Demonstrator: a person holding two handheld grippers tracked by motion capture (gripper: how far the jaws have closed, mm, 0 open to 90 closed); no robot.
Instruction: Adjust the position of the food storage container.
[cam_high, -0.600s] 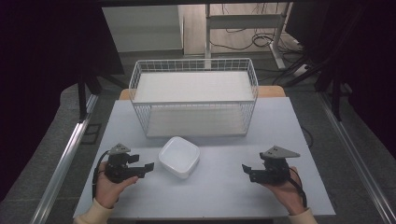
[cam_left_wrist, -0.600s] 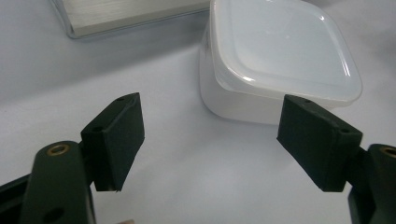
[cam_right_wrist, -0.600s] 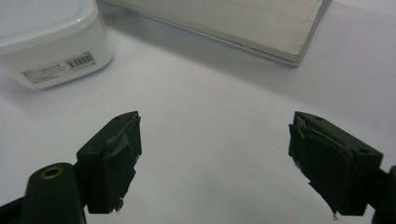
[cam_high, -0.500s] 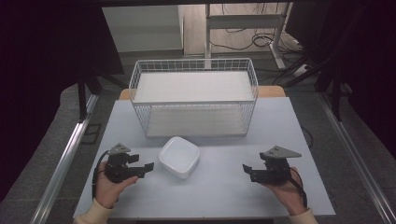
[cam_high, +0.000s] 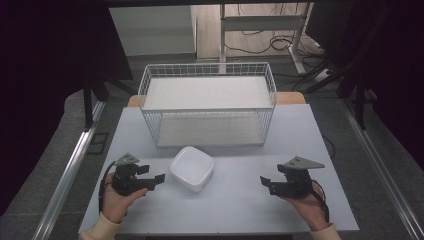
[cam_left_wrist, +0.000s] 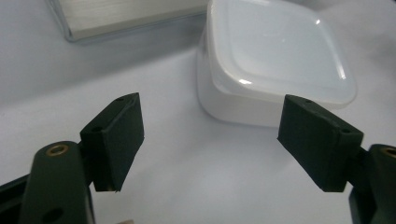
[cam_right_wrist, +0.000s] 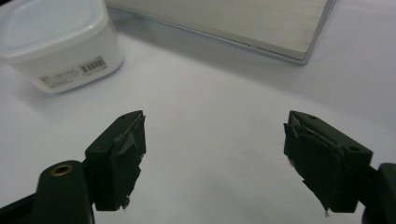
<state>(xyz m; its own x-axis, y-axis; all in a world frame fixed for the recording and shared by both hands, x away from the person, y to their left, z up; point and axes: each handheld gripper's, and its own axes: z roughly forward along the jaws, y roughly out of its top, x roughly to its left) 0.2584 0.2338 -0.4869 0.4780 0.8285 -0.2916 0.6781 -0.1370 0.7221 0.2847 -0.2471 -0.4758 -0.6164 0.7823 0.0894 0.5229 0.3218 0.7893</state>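
A white square lidded container (cam_high: 192, 168) sits on the table's middle, just in front of a white wire basket (cam_high: 208, 107). My left gripper (cam_high: 159, 177) rests low at the container's left, jaws wide apart and empty, pointing at it from a short gap. In the left gripper view the container (cam_left_wrist: 275, 60) lies just beyond the open jaws of the left gripper (cam_left_wrist: 210, 140). My right gripper (cam_high: 264, 183) is held at the right side of the table, open and empty, well clear of the container. The right gripper view shows the container (cam_right_wrist: 58, 44) at far left, a barcode label on its side.
The pale table (cam_high: 230, 200) has bare surface between the two grippers and in front of them. The basket's base board (cam_right_wrist: 233, 23) lies ahead of the right gripper (cam_right_wrist: 212, 158). Dark floor, rails and cables surround the table.
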